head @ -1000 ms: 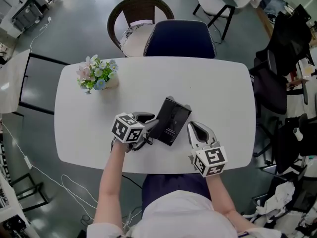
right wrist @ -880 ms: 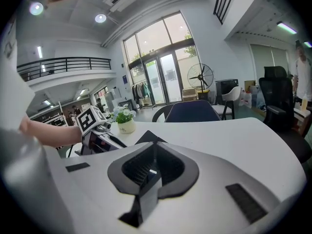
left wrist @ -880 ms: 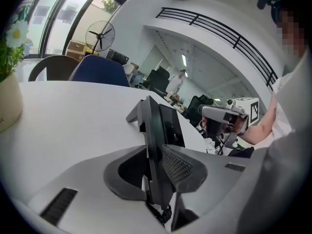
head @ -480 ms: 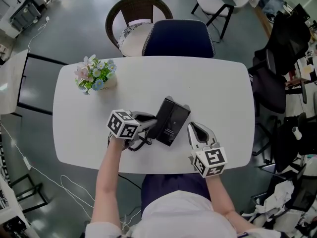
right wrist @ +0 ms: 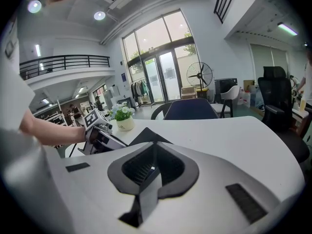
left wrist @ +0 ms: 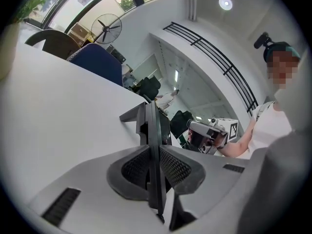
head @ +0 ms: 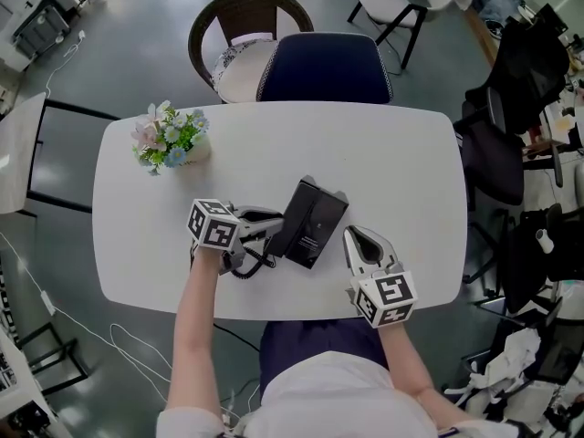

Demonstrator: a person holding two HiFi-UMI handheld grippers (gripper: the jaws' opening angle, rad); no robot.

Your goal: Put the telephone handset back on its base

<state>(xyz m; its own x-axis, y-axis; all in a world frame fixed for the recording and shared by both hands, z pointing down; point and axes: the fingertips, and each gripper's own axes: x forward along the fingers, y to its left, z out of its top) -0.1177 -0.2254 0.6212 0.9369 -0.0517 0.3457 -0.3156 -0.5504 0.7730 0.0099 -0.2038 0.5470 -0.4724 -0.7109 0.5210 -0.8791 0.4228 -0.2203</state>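
The white bench holds the black base, which slants away to the right. The handset lies along its left edge, touching it and pointing the same way. The left gripper has just been closing and now pinches it. The right gripper, closed and empty, sits just right of the base.

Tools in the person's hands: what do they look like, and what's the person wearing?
The left tool and the right tool are pale grey plastic, with black ribbed pads inside their jaws. Each carries a white cube printed with black square markers. The person wears a white short-sleeved top.
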